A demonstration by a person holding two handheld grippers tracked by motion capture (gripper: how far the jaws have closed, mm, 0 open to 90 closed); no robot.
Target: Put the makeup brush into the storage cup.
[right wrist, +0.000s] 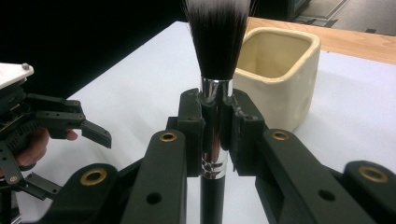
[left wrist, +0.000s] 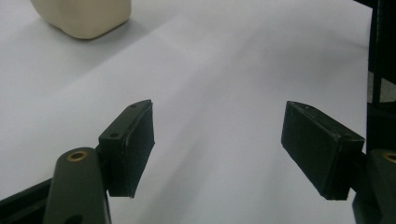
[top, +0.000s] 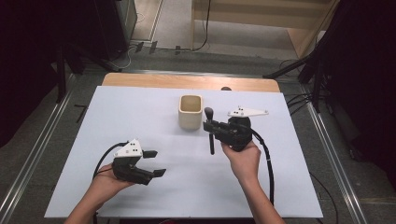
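Two fingers of the right gripper (right wrist: 215,133) are clenched on the silver ferrule of a brush (right wrist: 215,56), bristles up, black handle hanging below. Just beside the brush, behind it in the right gripper view, stands the cream cup (top: 190,112) on the white desk (top: 140,112). Well apart from the cup, the left gripper (top: 156,163) has its fingers released, spread with nothing between them.

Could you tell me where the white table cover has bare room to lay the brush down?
Free: the wide stretch left of the cream cup, above the left tool. Crowded: between cup and right tool, which holds the brush.
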